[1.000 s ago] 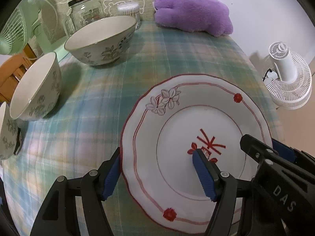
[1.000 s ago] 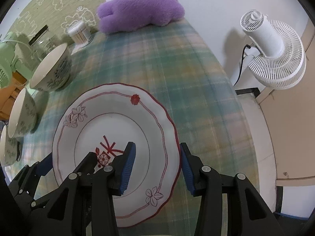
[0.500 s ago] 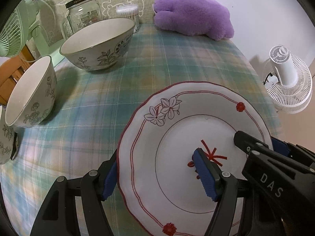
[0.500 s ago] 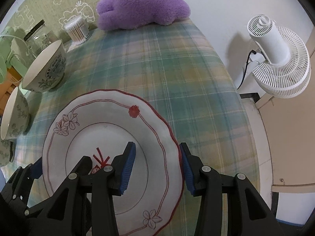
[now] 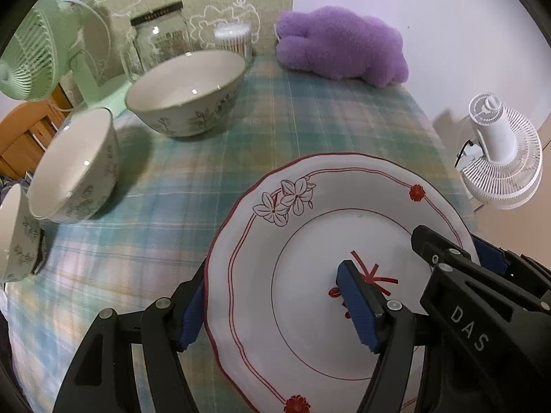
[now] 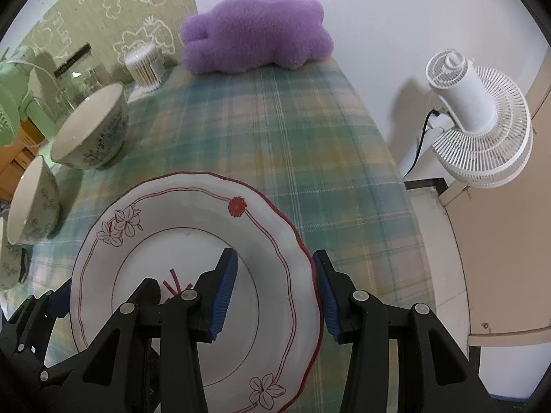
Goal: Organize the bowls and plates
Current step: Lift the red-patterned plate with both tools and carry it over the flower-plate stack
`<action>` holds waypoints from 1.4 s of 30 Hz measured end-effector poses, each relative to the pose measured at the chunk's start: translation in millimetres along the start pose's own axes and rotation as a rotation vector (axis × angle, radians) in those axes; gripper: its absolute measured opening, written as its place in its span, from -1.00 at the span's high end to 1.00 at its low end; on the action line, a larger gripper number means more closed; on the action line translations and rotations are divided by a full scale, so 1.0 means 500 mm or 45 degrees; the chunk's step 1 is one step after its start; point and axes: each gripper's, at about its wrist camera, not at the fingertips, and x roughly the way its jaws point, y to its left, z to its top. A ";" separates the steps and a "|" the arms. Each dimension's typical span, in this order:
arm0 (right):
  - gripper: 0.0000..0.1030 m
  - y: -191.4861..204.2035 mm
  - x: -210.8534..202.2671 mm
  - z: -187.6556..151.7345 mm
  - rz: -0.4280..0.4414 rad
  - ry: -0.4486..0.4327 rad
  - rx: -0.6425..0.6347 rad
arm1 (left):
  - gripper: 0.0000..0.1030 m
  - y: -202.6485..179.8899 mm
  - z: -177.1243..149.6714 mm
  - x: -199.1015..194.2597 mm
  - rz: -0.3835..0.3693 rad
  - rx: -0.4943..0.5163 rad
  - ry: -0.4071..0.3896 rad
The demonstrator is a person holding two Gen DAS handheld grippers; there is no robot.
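Note:
A white plate [image 5: 310,241] with a red rim line and flower prints hangs slightly tilted over the plaid tablecloth [image 5: 275,127]. My left gripper [image 5: 275,309] is shut on the plate's left rim, one pad under it and one on its face. My right gripper [image 6: 275,296] is shut on the right rim of the plate [image 6: 172,227]. Three floral bowls stand at the left: a large bowl [image 5: 187,93], a middle bowl [image 5: 74,168] and a third bowl [image 5: 13,234] cut off by the frame edge. The right wrist view shows the large bowl [image 6: 91,130] and the middle bowl [image 6: 31,203] too.
A purple plush toy [image 5: 341,44] lies at the table's far end, with a glass jar [image 5: 162,41] and a cotton swab tub [image 5: 232,36] beside it. A green fan [image 5: 34,58] stands far left. Beyond the table's right edge, a white fan [image 6: 478,120] stands on the floor.
The plate has come up a little off the cloth with both grippers still on its rims. Bowls, toy and jar have slid lower in both views.

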 end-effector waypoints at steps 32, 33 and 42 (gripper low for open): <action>0.06 0.012 -0.291 -0.198 -0.118 -0.138 0.151 | -0.39 0.013 -0.160 -0.239 -0.168 0.139 -0.111; 0.06 0.010 -0.297 -0.212 -0.130 -0.136 0.162 | -0.38 0.011 -0.170 -0.242 -0.173 0.150 -0.107; 0.05 -0.029 -0.316 -0.300 -0.194 -0.094 0.224 | -0.38 -0.025 -0.244 -0.247 -0.223 0.201 -0.047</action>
